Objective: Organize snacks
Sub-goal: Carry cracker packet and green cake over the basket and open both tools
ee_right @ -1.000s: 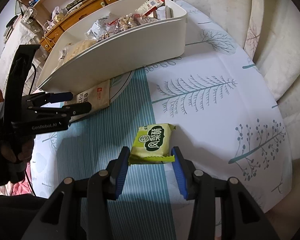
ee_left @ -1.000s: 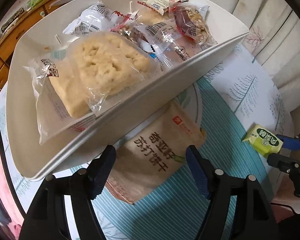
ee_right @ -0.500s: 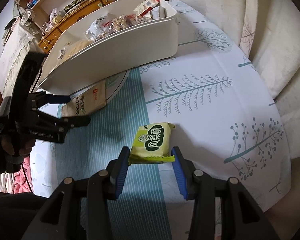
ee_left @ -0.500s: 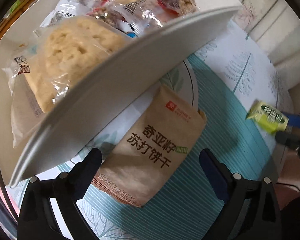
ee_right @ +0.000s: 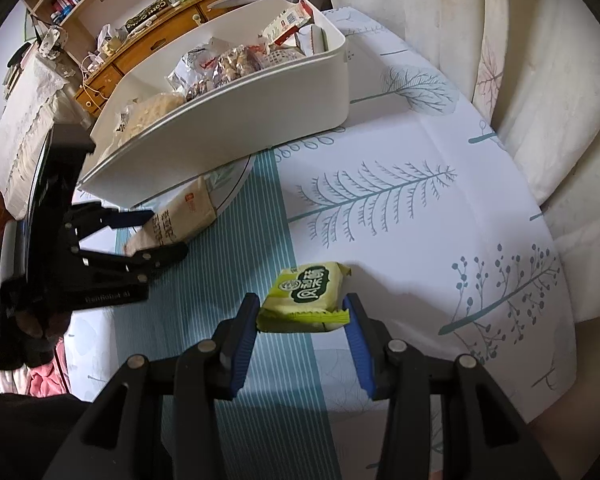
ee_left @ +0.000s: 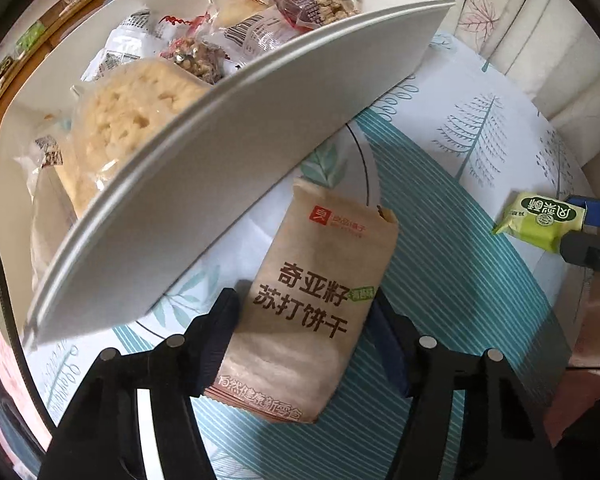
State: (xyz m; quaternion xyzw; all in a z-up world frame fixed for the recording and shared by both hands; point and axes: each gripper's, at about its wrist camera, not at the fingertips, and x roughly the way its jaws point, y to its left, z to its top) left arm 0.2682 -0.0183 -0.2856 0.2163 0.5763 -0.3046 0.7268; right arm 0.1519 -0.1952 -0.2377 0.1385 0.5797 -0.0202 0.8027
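Observation:
A white bin [ee_left: 228,152] holds several wrapped snacks and also shows in the right wrist view [ee_right: 260,120]. A brown cracker packet [ee_left: 316,300] lies on the tablecloth beside the bin; my left gripper [ee_left: 304,320] has a finger on each side of it and is closed against it. It also shows in the right wrist view [ee_right: 180,216]. My right gripper [ee_right: 302,316] is shut on a green snack packet [ee_right: 306,296] and holds it just above the table. The green packet also shows in the left wrist view [ee_left: 540,220].
The table carries a white and teal tree-print cloth [ee_right: 400,200]. Cream cushions [ee_right: 520,60] stand behind the table. A wooden cabinet with shelves [ee_right: 148,40] is at the far left. A pink cloth [ee_right: 44,380] lies below the table's left edge.
My left gripper has moved forward over the brown packet and its fingers have closed in on the packet's sides. My right gripper still holds the green packet, little moved.

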